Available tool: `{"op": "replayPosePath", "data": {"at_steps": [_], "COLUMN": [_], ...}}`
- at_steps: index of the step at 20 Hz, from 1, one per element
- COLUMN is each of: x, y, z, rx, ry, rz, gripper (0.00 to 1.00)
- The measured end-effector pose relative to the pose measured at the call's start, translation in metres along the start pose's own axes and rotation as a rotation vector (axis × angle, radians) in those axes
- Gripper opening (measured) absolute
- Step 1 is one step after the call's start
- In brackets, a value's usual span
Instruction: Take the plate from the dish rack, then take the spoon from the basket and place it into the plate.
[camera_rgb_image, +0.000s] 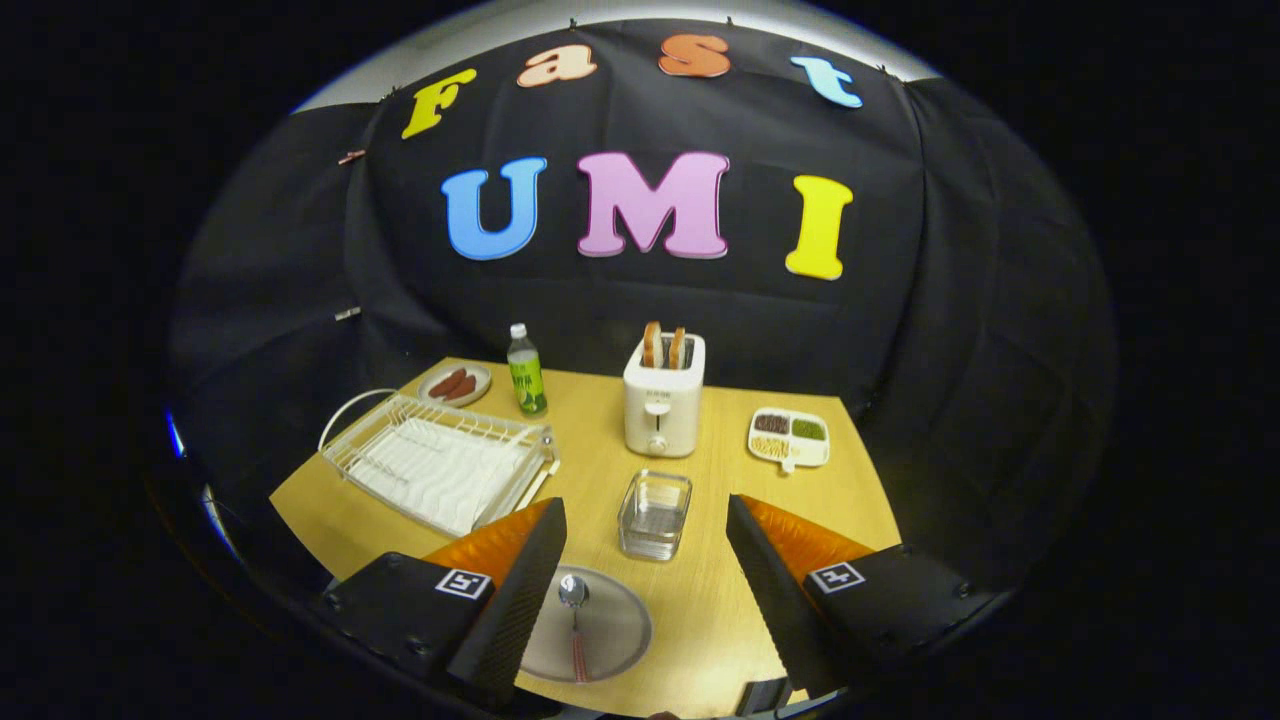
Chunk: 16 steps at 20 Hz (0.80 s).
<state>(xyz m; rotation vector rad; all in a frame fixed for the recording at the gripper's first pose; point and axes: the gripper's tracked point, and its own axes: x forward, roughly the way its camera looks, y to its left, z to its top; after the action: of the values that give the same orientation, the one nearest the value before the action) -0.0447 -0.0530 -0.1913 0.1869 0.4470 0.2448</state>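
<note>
A round grey plate lies flat on the wooden table, low between my fingers and nearer the left one. A spoon rests in it, bowl pointing away, patterned handle toward me. Just ahead of the fingers stands the clear basket, nothing visible inside. The white wire dish rack sits beyond the left finger with no plate in it. My gripper hovers above the plate, fingers wide apart and holding nothing.
A white toaster with two bread slices stands behind the basket. A green bottle and a small dish of sausages are at the back left. A divided snack tray lies at the right.
</note>
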Motion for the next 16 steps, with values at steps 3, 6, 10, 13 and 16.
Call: {"op": "replayPosePath", "data": {"at_steps": [3, 6, 10, 13, 16], "x": [-0.011, -0.023, -0.042, -0.060, -0.073], "y": [-0.013, -0.024, -0.036, -0.048, -0.063], "z": [0.055, 0.101, 0.156, 0.184, 0.198], "rx": [-0.015, -0.033, -0.025, -0.009, -0.037], "ry": [-0.111, -0.192, -0.304, -0.380, -0.440], "rz": [-0.014, -0.028, -0.037, -0.045, -0.066], "gripper": [0.98, 0.98, 0.98, 0.98, 0.97]}}
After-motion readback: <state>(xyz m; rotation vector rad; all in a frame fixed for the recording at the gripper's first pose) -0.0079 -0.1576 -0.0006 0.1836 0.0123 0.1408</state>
